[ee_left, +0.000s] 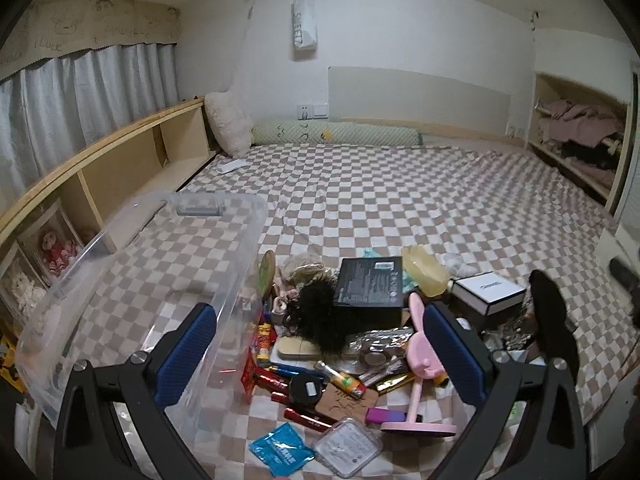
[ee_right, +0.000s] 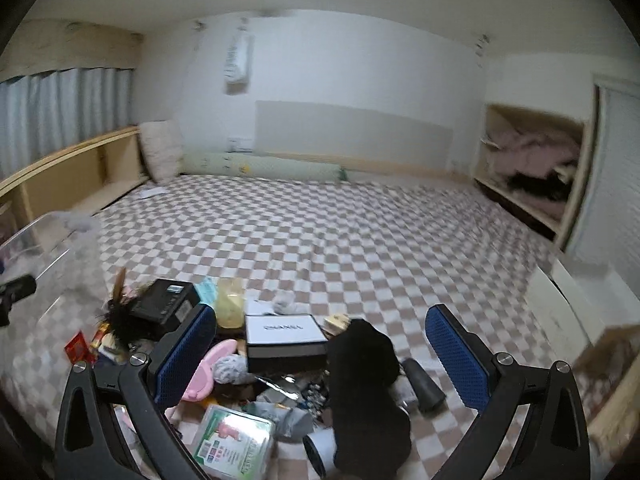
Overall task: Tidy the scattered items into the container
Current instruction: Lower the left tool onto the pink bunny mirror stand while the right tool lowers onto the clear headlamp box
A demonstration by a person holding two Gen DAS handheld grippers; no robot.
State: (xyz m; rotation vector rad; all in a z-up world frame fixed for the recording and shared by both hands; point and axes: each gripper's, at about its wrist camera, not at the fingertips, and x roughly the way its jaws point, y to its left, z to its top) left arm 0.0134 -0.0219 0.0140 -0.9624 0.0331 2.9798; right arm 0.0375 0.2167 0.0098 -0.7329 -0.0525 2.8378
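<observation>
I am holding my left claw [ee_left: 320,344] spread wide and gripping nothing, hovering low over the bed [ee_left: 400,200]. At the left of the left wrist view, the clear plastic container [ee_left: 240,264] is sitting on the checked sheet, its near wall passing just beside my left blue pad. Through its walls I am seeing only the sheet, so I am judging it empty and the tidying barely begun.

Moving right, the pile is lying at the lower centre of the frame, just beside the container: a fluffy black piece [ee_left: 320,312] leaning against the black box [ee_left: 370,284], red packets [ee_left: 264,340], a lighter [ee_left: 346,382], a blue sachet [ee_left: 282,454], a clear square case [ee_left: 348,448] and a pink stand [ee_left: 416,388]. Further right the white box [ee_left: 490,290] is resting near a yellow translucent object [ee_left: 426,276].

In the right wrist view my right claw [ee_right: 320,352] is also spread and empty, aiming at a black soft thing [ee_right: 364,384] standing between its pads. The white box [ee_right: 284,330] is lying behind it, a dark cylinder [ee_right: 424,386] to its right, a white packet [ee_right: 232,440] at lower left.

All of these are waiting to be moved, as I judge it. This view is blurred, so labels are unreadable, the claw arms are covering the pile's near edge, and the container is showing only as a cut-off corner at far left.
</observation>
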